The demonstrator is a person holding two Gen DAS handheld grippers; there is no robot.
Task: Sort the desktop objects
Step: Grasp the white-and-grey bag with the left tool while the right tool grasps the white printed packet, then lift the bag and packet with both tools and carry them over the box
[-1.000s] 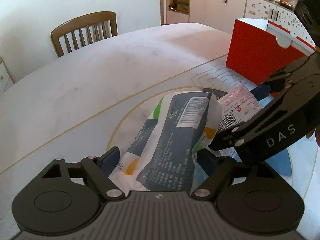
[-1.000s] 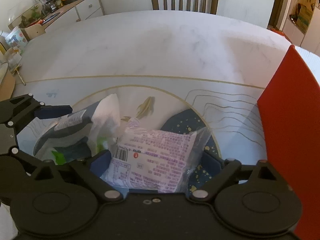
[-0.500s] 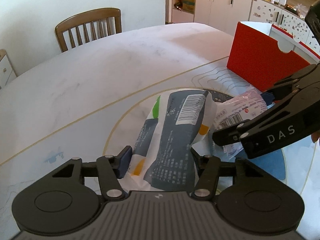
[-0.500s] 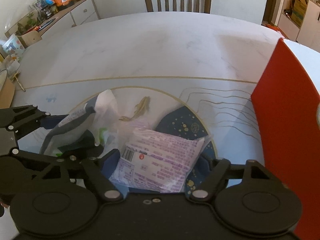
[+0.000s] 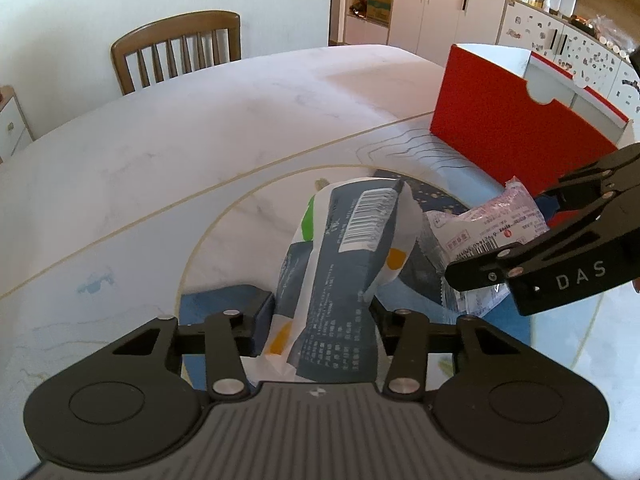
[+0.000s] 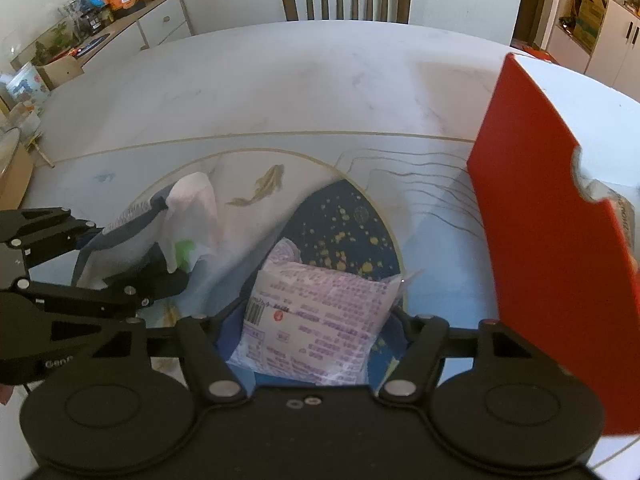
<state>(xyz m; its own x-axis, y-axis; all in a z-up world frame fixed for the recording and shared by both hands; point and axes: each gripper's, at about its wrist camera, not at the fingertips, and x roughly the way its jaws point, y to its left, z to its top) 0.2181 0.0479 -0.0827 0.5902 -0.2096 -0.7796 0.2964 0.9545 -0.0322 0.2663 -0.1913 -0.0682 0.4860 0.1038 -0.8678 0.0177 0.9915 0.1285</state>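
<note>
My left gripper [image 5: 316, 320] is shut on a grey-and-white snack bag [image 5: 344, 280] with a barcode, held above the table; it also shows in the right wrist view [image 6: 168, 224]. My right gripper [image 6: 312, 332] is shut on a clear pink-printed packet [image 6: 316, 320], also seen in the left wrist view [image 5: 488, 232] at the right. The red open-topped box [image 5: 516, 128] stands at the right, close beside the right gripper [image 6: 552, 240].
The white marble table [image 5: 200, 128] has a round printed mat with a dark blue patch [image 6: 344, 220]. A wooden chair [image 5: 180, 48] stands at the far side. A sideboard with snacks [image 6: 120, 12] is at the far left.
Both grippers have lifted their packets off the table and risen. The two packets have drawn apart, and the right gripper's packet has come nearer the red box.
</note>
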